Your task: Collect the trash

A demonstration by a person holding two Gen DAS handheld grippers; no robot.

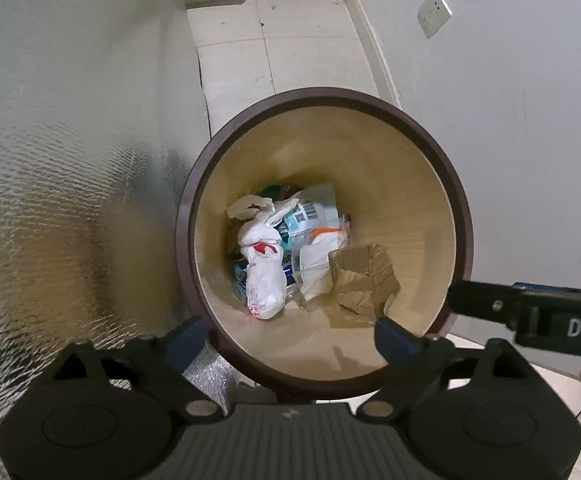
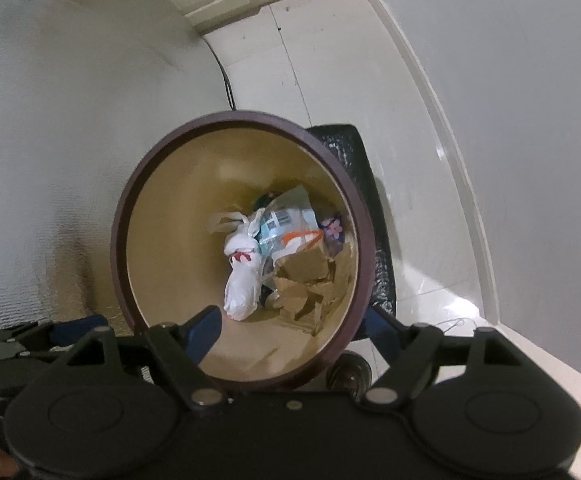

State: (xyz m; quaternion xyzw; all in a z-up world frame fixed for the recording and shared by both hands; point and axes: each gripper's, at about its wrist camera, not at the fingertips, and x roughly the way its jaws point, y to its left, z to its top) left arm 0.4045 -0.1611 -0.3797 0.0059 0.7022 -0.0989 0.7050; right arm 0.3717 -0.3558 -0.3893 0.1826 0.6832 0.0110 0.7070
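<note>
Your left hand-held gripper (image 1: 294,334) and right hand-held gripper (image 2: 294,330) both hang released and empty above the brown-rimmed bin (image 1: 464,216) holding torn cardboard (image 1: 364,280) and a knotted white bag (image 1: 264,268).

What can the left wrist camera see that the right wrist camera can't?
Only the left wrist view shows the wall socket and the right tool reaching in from the side. Only the right wrist view shows a purple flower wrapper inside the bin and something black behind it. Both show the brown-rimmed bin, the knotted white bag, torn cardboard and a barcode packet.
</note>
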